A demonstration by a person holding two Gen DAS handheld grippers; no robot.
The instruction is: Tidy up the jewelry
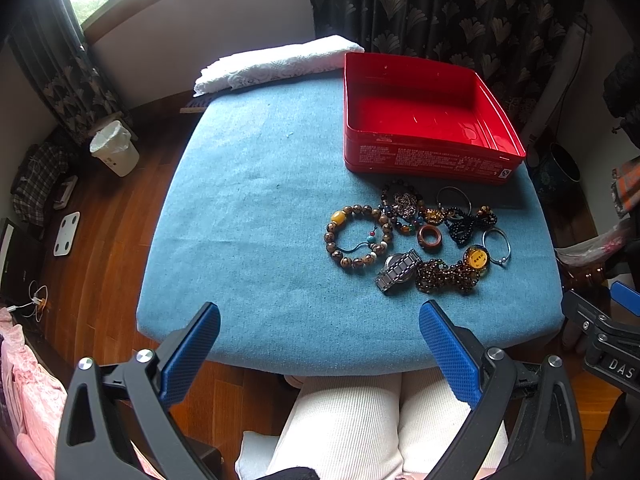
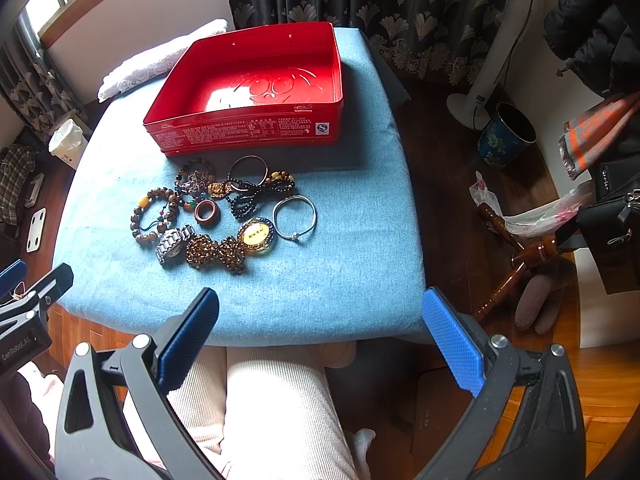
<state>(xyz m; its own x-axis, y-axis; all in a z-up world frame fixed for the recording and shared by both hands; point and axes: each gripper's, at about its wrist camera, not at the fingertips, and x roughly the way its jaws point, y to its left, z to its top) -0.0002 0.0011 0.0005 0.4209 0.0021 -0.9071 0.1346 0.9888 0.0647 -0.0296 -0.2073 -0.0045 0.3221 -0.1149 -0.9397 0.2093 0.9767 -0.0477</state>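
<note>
An empty red tin (image 1: 476, 76) (image 2: 336, 76) stands at the far side of a blue-covered table (image 1: 256, 200) (image 2: 352, 248). In front of it lies a cluster of jewelry: a brown beaded bracelet (image 1: 358, 236) (image 2: 154, 216), a metal watch (image 1: 398, 271) (image 2: 174, 245), a wooden ring (image 1: 429, 236) (image 2: 207, 212), black beads (image 1: 466, 226) (image 2: 256, 196), a yellow pendant (image 1: 476, 258) (image 2: 256, 236) and thin silver bangles (image 1: 496, 245) (image 2: 294, 216). My left gripper (image 1: 320, 320) and my right gripper (image 2: 320, 308) both hang open over the near table edge, short of the jewelry, holding nothing.
A folded white cloth (image 1: 276, 62) (image 2: 160, 60) lies at the table's back edge. A person's knees in white trousers (image 1: 360, 420) (image 2: 272, 400) sit under the near edge. A white bin (image 1: 114, 148), a blue pot (image 2: 506, 136) and a fan stand (image 2: 476, 104) stand on the wooden floor.
</note>
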